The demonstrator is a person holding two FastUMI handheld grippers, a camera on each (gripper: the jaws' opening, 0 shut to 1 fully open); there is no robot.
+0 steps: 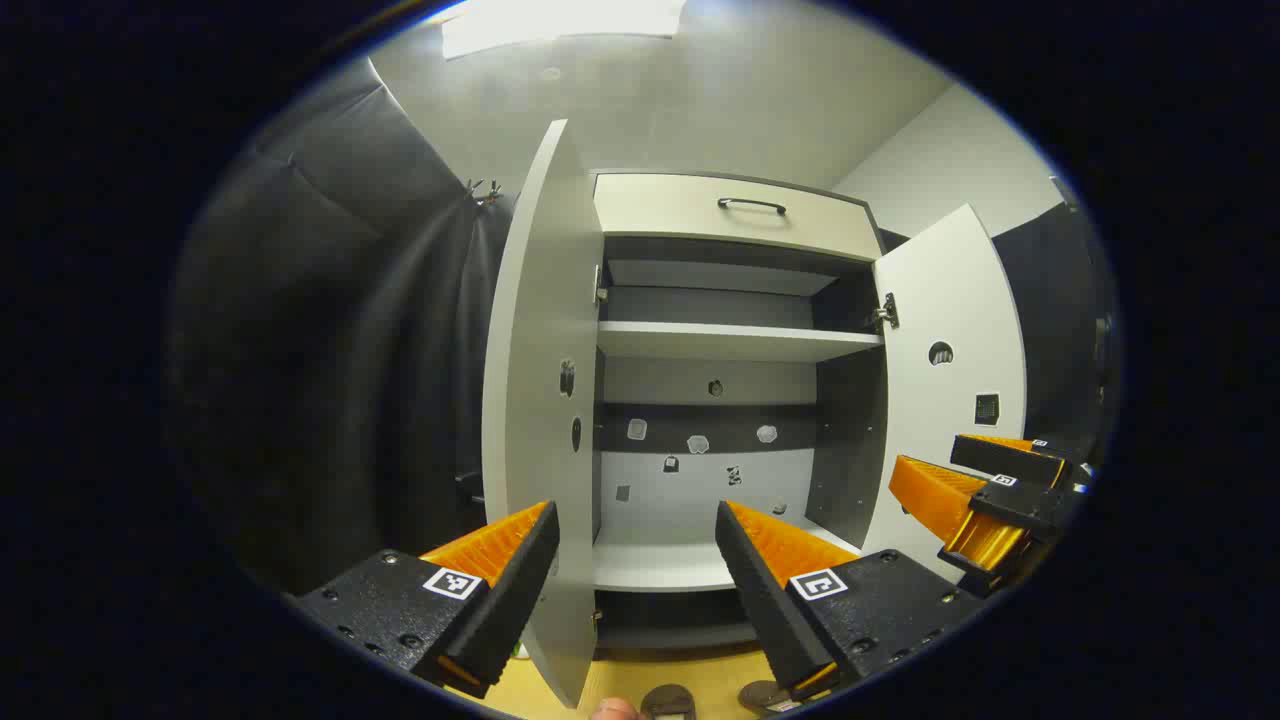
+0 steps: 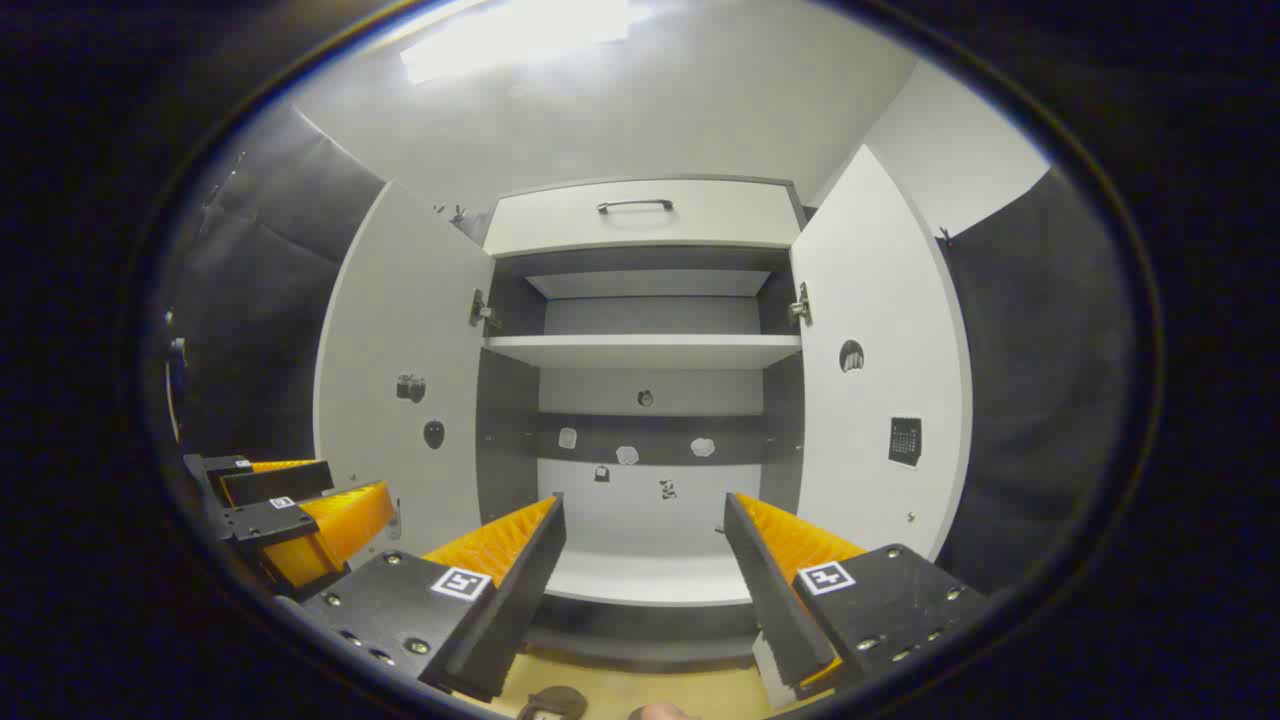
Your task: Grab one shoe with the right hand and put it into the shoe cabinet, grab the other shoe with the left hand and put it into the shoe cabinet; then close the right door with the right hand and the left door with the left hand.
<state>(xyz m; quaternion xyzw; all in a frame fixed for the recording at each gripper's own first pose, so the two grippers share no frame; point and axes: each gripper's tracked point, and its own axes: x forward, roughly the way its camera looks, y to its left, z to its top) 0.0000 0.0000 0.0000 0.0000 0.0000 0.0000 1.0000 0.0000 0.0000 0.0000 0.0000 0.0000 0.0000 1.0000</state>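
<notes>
The shoe cabinet [image 1: 735,340] stands straight ahead with both doors swung open. Its left door [image 1: 535,380] is edge-on to me and its right door [image 1: 950,330] faces me. My left gripper [image 1: 635,508] is open and holds nothing, level with the bare bottom shelf [image 1: 650,565]. My right gripper [image 2: 642,500] is open too, before the same shelf [image 2: 650,575]. Each gripper sees the other at its side: right gripper [image 1: 985,500], left gripper [image 2: 300,510]. Two dark shoes [image 1: 668,700] [image 1: 765,695] peek in at the lower edge on the floor; one shoe [image 2: 550,703] appears in the right gripper view.
A closed drawer with a dark handle [image 1: 750,205] tops the cabinet, above a middle shelf [image 2: 645,350]. Small stickers dot the back panel and doors. Black cloth hangs on both sides. The floor [image 1: 650,675] is pale wood. A bit of a person [image 1: 612,710] shows at the bottom.
</notes>
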